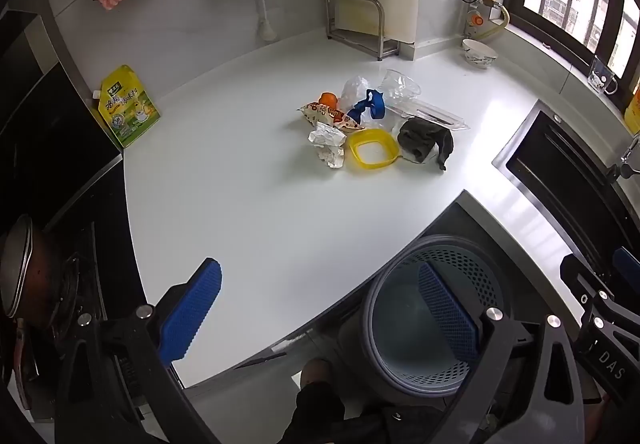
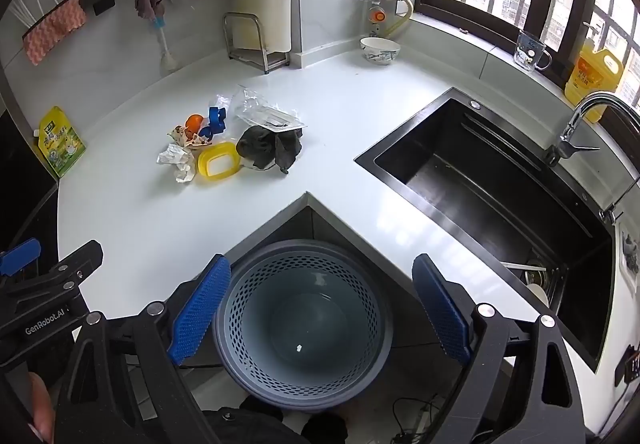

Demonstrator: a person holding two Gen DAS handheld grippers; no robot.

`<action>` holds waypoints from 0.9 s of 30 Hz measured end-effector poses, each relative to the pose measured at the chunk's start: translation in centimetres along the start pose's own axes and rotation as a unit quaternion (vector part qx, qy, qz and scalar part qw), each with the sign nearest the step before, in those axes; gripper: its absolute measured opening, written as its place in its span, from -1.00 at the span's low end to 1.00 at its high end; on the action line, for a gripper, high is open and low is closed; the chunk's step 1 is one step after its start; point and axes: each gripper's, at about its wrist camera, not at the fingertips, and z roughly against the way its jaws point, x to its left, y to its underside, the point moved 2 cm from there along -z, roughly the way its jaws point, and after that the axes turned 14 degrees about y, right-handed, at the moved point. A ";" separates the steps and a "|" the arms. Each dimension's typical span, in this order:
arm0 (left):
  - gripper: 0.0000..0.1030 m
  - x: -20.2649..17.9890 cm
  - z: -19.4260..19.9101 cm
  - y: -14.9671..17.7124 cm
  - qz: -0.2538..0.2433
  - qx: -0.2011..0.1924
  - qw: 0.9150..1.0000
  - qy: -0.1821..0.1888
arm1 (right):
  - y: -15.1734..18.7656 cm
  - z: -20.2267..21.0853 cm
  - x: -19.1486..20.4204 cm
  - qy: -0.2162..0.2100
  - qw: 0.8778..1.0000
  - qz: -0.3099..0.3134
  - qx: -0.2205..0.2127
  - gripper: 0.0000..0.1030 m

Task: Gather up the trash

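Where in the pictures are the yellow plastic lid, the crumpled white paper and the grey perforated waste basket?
Yellow plastic lid (image 1: 373, 152): left wrist view, on its yellow rim.
Crumpled white paper (image 1: 328, 143): left wrist view, on its middle folds.
Grey perforated waste basket (image 2: 256, 286): right wrist view, on its perforated inner wall.

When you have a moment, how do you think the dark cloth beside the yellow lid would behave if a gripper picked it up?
The dark cloth lies crumpled with a corner trailing, so it would probably droop and hang floppy. It looks thin, likely light. Since it touches the yellow lid, lifting it might nudge that.
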 end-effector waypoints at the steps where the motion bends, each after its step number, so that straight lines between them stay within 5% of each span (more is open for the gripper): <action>1: 0.88 0.0 0.0 0.0 0.000 0.000 1.000 0.000 | 0.0 0.0 -0.1 0.000 1.000 0.000 0.000 0.71; 27: 0.88 0.0 0.0 0.0 -0.003 -0.003 1.000 -0.005 | 0.0 0.3 0.0 0.001 1.000 -0.003 0.001 0.71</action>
